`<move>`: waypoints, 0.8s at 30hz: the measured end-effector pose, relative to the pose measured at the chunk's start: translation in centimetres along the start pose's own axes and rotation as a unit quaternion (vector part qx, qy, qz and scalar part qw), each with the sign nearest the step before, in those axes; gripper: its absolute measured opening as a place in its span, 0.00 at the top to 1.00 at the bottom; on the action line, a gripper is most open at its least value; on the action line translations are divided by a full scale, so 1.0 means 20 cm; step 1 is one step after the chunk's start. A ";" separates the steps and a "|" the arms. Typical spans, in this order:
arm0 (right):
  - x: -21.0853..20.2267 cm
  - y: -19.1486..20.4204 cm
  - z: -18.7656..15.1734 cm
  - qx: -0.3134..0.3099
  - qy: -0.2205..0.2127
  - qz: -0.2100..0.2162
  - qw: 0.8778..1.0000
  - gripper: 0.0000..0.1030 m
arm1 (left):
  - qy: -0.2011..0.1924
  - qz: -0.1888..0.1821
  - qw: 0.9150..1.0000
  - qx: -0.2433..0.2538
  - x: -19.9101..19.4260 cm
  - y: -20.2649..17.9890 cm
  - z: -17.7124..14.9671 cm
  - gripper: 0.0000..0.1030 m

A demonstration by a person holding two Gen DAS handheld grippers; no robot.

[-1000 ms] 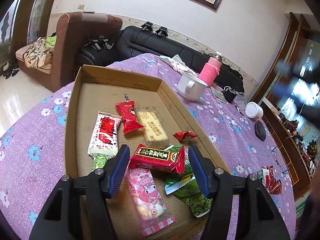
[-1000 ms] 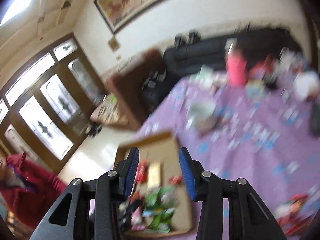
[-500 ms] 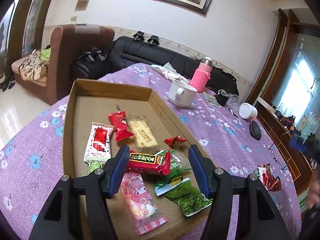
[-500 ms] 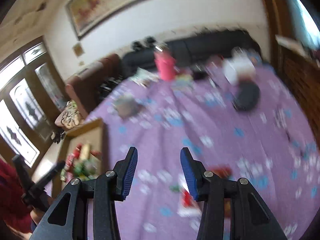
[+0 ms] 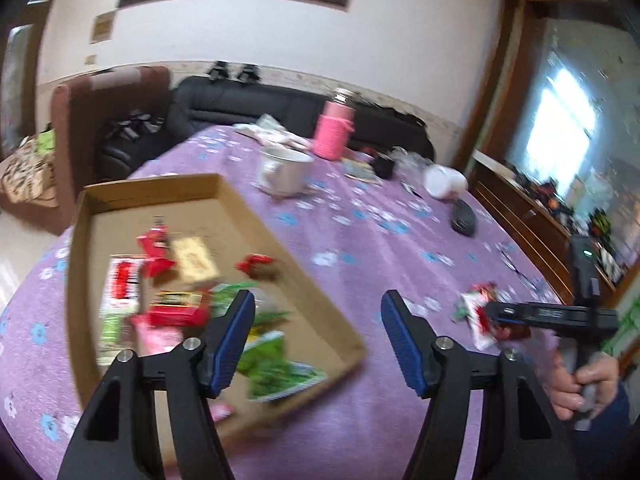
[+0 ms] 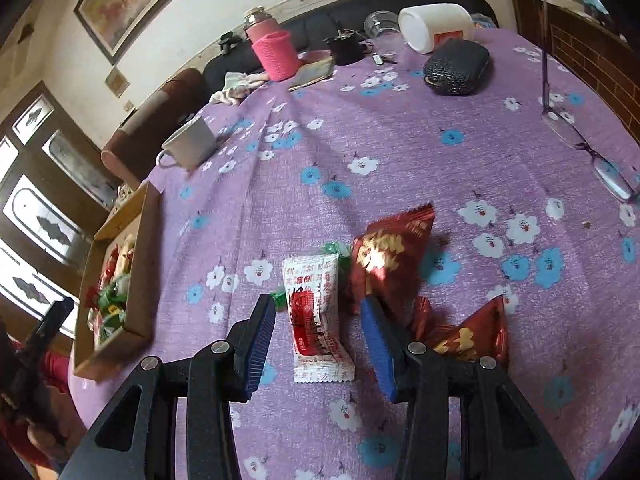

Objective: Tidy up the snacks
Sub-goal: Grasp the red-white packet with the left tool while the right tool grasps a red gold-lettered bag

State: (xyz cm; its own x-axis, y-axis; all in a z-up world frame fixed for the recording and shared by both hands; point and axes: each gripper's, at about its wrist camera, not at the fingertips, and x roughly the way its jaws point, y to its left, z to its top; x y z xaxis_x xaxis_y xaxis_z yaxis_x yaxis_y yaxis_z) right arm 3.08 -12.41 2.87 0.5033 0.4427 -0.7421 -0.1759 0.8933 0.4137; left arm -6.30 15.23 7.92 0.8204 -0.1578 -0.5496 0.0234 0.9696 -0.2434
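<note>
A cardboard box (image 5: 256, 216) on the purple flowered cloth holds several snack packets, red, white, pink and green. My left gripper (image 5: 318, 340) hangs over the box's near right corner, its jaws opening, with nothing between them. On the cloth to the right lies a small pile: a white and red packet (image 6: 316, 312), two red bags (image 6: 392, 256) and a green candy (image 6: 332, 248). My right gripper (image 6: 318, 340) stands open just above that pile with the white packet between its jaws, pads clear of it. The left wrist view shows the right gripper (image 5: 496, 316) over the pile, held by a hand (image 5: 580, 384).
A white mug (image 6: 188, 144), a pink-sleeved bottle (image 6: 276, 52), a white jar (image 6: 436, 26), a dark case (image 6: 456, 66) and spectacles (image 6: 580, 140) sit further back on the table. The box (image 6: 144, 248) lies left of the pile. A sofa and a wooden cabinet stand beyond the table.
The left gripper swung right, off the snacks in the box, and its jaws widened. The right gripper came down to the pile on the cloth, so the white packet now lies between its jaws.
</note>
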 end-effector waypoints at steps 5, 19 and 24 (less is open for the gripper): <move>-0.07 0.00 0.01 0.000 -0.012 0.159 0.987 0.52 | 0.041 -0.043 0.998 0.036 0.08 -0.21 0.00 0.34; -0.25 -0.34 0.03 0.124 -0.093 0.127 0.980 0.52 | 0.189 -0.069 0.971 0.126 0.63 -0.75 -0.10 0.29; -0.26 -0.42 0.04 0.158 -0.079 0.085 0.981 0.52 | 0.194 -0.063 0.972 0.118 0.75 -0.80 -0.13 0.32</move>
State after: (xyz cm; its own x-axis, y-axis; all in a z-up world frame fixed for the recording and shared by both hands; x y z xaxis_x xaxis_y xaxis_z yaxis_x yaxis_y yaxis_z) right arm 2.60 -22.31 3.64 0.6191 0.5428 -0.5676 -0.0102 0.7282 0.6853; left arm 4.05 -3.07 1.46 0.5269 -0.2924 -0.7980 0.2772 0.9467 -0.1638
